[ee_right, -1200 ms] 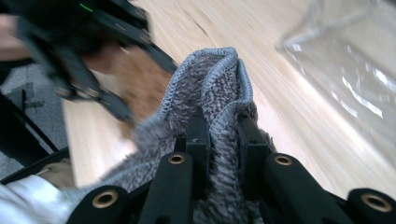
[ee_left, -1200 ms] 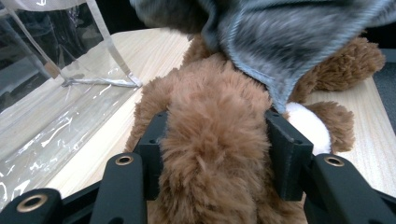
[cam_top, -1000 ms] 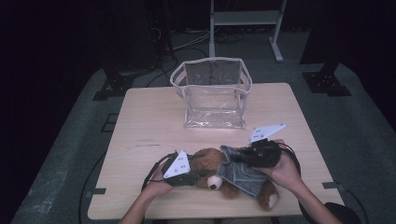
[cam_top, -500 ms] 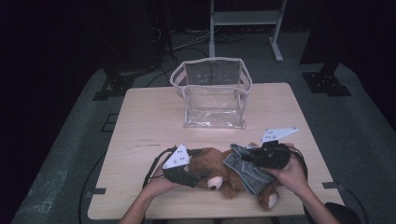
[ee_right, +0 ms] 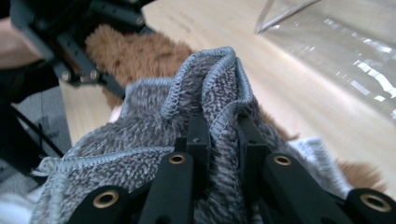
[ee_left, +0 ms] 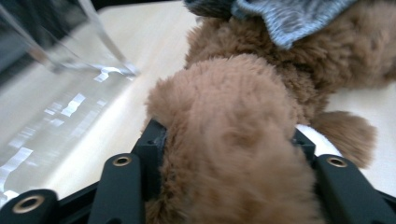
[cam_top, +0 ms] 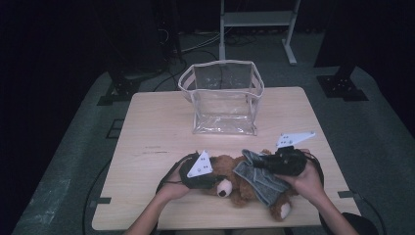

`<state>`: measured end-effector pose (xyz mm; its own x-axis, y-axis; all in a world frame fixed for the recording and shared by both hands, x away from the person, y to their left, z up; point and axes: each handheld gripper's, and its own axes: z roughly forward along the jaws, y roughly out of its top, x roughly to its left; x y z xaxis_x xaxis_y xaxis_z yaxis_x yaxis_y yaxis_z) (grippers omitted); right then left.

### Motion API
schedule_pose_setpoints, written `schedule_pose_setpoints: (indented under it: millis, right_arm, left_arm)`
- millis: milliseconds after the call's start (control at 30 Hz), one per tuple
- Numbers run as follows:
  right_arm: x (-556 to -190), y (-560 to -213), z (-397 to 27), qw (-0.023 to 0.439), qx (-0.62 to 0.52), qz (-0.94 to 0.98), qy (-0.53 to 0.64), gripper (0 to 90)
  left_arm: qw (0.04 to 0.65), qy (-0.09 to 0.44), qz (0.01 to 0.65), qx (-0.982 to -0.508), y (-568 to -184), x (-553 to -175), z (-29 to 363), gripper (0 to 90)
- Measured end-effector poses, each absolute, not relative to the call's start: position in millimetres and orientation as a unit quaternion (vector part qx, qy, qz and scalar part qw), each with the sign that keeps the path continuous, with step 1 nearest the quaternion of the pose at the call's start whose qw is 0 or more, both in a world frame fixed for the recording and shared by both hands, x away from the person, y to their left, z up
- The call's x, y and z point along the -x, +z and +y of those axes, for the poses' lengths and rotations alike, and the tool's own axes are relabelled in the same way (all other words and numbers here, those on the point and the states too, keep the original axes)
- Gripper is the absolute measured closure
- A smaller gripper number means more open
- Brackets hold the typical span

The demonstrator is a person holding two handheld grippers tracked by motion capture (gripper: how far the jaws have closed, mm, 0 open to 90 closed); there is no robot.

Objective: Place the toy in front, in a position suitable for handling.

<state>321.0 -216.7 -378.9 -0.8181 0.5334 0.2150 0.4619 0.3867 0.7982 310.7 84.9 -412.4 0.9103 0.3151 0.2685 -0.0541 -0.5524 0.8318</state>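
A brown teddy bear lies on its back near the front edge of the wooden table, with a grey knitted garment bunched over its body. My left gripper comes in from the left. Its jaws have just been closing, and in the left gripper view they press on both sides of the bear's head. My right gripper is shut on a folded hem of the grey garment, which stands up between its jaws. The bear's fur shows beyond the garment.
A clear plastic bag with a white rim stands open and upright at the middle of the table, behind the bear. Bare tabletop lies to its left and right. Cables trail from both grippers off the front edge.
My left gripper has shifted a little to the right along the bear's head. The right gripper and the grey garment have stayed almost in place.
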Motion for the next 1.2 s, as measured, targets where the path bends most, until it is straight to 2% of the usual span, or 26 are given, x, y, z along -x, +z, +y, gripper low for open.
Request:
schedule_pose_setpoints:
  millis: [200, 333, 367, 433, 467, 533, 600, 733, 800, 933, 1033, 1067, 1133, 1200]
  right_arm:
    - [-355.3, -365.6, -220.9, 0.047, -0.316, 0.824, 0.467, 78.0]
    - [-374.8, -373.3, -223.8, 0.025, -0.336, 0.817, 0.468, 78.0]
    - [-375.4, -379.1, -221.0, 0.014, -0.335, 0.822, 0.46, 78.1]
    - [-370.4, -388.2, -214.5, 0.005, -0.328, 0.831, 0.45, 78.3]
    - [-362.1, -391.3, -210.5, 0.006, -0.322, 0.832, 0.452, 78.5]
    - [-346.8, -390.6, -205.4, 0.026, -0.307, 0.838, 0.451, 78.6]
    - [-332.3, -389.2, -202.1, 0.044, -0.292, 0.842, 0.452, 78.8]
    - [-302.5, -393.4, -195.1, 0.071, -0.265, 0.85, 0.449, 79.2]
    - [-291.5, -394.5, -193.2, 0.079, -0.253, 0.852, 0.451, 79.3]
    - [-278.3, -396.2, -191.5, 0.083, -0.241, 0.855, 0.452, 79.4]
    - [-275.5, -395.6, -191.7, 0.075, -0.237, 0.857, 0.451, 79.3]
    - [-275.2, -395.2, -191.8, 0.068, -0.234, 0.858, 0.452, 79.2]
    - [-276.8, -388.8, -194.0, 0.054, -0.228, 0.859, 0.456, 78.9]
    - [-282.8, -381.5, -198.1, 0.049, -0.235, 0.852, 0.465, 78.6]
  left_arm:
    - [0.478, 0.223, 0.042, -0.849, -400.9, -327.1, 84.5, 47.9]
    - [0.493, 0.215, 0.046, -0.842, -407.5, -328.7, 91.0, 47.0]
    - [0.493, 0.209, 0.055, -0.843, -410.1, -329.0, 92.8, 44.8]
    - [0.49, 0.18, 0.09, -0.848, -415.2, -329.4, 96.5, 32.5]
    - [0.49, 0.172, 0.098, -0.849, -416.4, -328.7, 98.2, 23.9]
    - [0.497, 0.147, 0.115, -0.848, -416.7, -323.7, 103.8, 14.1]
    - [0.505, 0.127, 0.122, -0.845, -414.4, -317.5, 110.3, 9.0]
    - [0.497, 0.105, 0.123, -0.853, -412.6, -308.3, 114.0, 4.4]
    - [0.51, 0.089, 0.124, -0.846, -411.1, -303.7, 114.7, 4.0]
    - [0.515, 0.089, 0.135, -0.842, -406.0, -304.2, 117.8, 4.1]
    - [0.495, 0.042, 0.158, -0.853, -416.2, -310.9, 116.4, 2.4]
    - [0.491, 0.031, 0.156, -0.856, -419.5, -311.5, 116.0, 5.9]
    - [0.487, 0.025, 0.148, -0.86, -425.1, -310.6, 116.3, 23.1]
    - [0.481, 0.036, 0.144, -0.864, -425.4, -309.3, 115.1, 30.3]
